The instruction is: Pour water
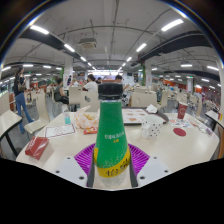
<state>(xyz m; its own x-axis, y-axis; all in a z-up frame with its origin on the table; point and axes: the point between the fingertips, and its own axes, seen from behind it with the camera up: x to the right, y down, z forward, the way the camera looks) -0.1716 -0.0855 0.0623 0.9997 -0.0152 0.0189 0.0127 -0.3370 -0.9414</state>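
A plastic bottle (112,130) with a green label, a yellow band and a black cap stands upright between my fingers, and my gripper (111,168) is shut on it at the lower part. The purple pads (86,158) press its sides. Beyond it, on the white table (175,148), lie a small white cup (153,128) and a red coaster-like disc (180,131).
A red packet (38,147) lies on the table off to one side, with papers (60,129) and snack packets (88,122) farther back. A red cup (182,111) stands toward the far side. People sit and stand at other tables in the hall behind.
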